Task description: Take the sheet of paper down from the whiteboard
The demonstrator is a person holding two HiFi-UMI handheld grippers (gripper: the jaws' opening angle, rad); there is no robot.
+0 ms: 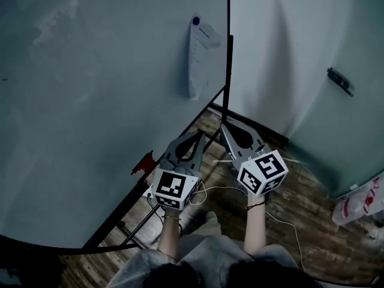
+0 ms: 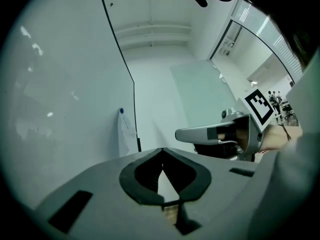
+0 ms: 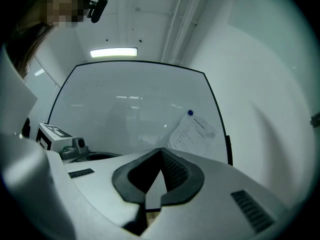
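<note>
left gripper (image 1: 200, 134) jaws closed, empty | right gripper (image 1: 224, 128) jaws closed, empty | sheet of paper (image 1: 200, 59) hangs by whiteboard (image 1: 90, 101) right edge, blue magnet (image 1: 195, 21) at its top, apart from both grippers

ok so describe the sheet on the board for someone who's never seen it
Start at the big whiteboard filling the left of the head view and follow it to its black right edge. Just inside that edge hangs the sheet of paper, white with faint print. It is the only thing pinned there, under a round blue magnet.
</note>
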